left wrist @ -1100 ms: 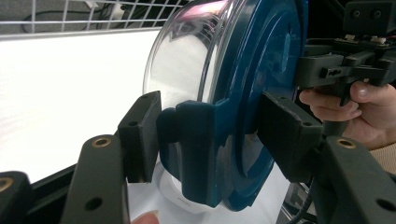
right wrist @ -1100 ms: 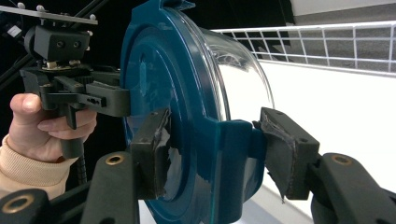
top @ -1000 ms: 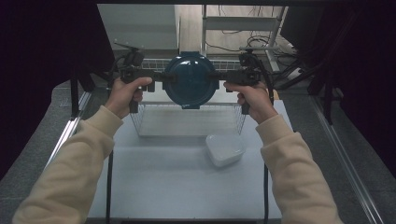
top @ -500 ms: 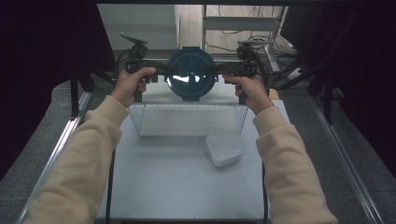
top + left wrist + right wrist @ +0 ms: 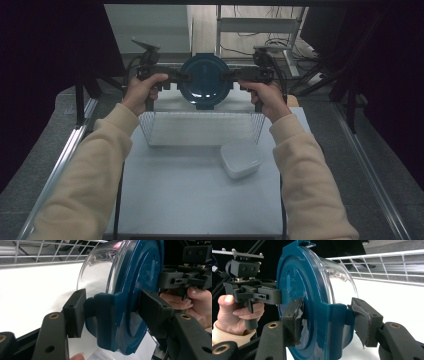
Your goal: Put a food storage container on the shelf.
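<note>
A round glass bowl with a dark blue lid [image 5: 205, 80] hangs on edge in the air above the far side of a white wire basket [image 5: 200, 131]. My left gripper [image 5: 184, 77] is shut on the lid's left clip and my right gripper [image 5: 227, 76] on its right clip. In the left gripper view the left gripper [image 5: 113, 312] clamps the blue clip, with the clear bowl [image 5: 97, 272] to its left. In the right gripper view the right gripper [image 5: 329, 322] clamps the opposite clip of the lid [image 5: 294, 277], and the bowl [image 5: 342, 280] faces the basket.
A small white rounded-square container [image 5: 241, 159] sits on the pale table [image 5: 190, 200] just in front of the basket's right corner. Metal rails run along both sides of the table. Shelving and cables stand behind the table.
Both hands have carried the lidded bowl away from the person and a little lower, over the basket's far side. The grips have not changed.
</note>
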`<state>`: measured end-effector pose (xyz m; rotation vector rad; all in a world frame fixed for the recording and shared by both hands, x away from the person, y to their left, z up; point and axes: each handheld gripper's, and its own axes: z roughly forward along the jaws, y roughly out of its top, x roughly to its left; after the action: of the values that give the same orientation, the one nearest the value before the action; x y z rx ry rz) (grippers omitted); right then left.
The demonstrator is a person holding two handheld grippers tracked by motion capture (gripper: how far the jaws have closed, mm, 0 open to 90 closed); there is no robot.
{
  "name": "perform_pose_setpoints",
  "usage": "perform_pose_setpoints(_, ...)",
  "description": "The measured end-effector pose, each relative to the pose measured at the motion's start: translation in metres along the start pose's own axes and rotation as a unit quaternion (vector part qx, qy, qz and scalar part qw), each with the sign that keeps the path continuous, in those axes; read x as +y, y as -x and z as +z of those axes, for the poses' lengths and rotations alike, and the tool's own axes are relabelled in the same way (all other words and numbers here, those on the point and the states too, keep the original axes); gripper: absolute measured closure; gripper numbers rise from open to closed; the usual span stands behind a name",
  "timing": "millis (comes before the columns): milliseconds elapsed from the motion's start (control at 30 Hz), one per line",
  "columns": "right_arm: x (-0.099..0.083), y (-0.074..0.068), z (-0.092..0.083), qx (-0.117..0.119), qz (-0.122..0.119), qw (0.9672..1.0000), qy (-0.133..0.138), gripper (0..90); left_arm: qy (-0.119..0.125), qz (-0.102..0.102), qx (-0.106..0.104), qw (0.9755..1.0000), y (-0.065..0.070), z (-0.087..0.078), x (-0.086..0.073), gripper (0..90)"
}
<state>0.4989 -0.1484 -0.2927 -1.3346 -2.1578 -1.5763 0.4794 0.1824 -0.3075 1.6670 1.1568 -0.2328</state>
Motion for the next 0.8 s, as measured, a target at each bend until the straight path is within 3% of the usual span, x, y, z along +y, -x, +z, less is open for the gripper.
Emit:
perform_pose_setpoints(133, 0.004, 0.006, 0.003, 0.0, 0.022, 0.9998, -0.004, 43.9, 0.005, -0.014, -0.001, 0.9999, -0.005, 0.004, 0.003, 40.7)
perform_pose_setpoints(300, 0.008, 0.009, 0.009, -0.015, 0.04, 0.999, -0.015, 41.1, 0.011, -0.042, -0.009, 0.999, -0.013, 0.009, 0.008, 40.0)
perform_pose_setpoints(333, 0.01, 0.012, 0.011, -0.016, 0.053, 0.9983, -0.016, 40.7, 0.011, -0.045, -0.011, 0.9989, -0.015, 0.011, 0.009, 39.6)
perform_pose_setpoints(667, 0.013, 0.028, 0.021, -0.017, 0.113, 0.9934, -0.014, 39.4, 0.014, -0.102, -0.024, 0.9944, -0.035, 0.023, 0.015, 37.9)
perform_pose_setpoints(800, 0.013, 0.029, 0.022, -0.021, 0.121, 0.9924, -0.01, 39.3, 0.019, -0.103, -0.023, 0.9943, -0.036, 0.024, 0.015, 38.1)
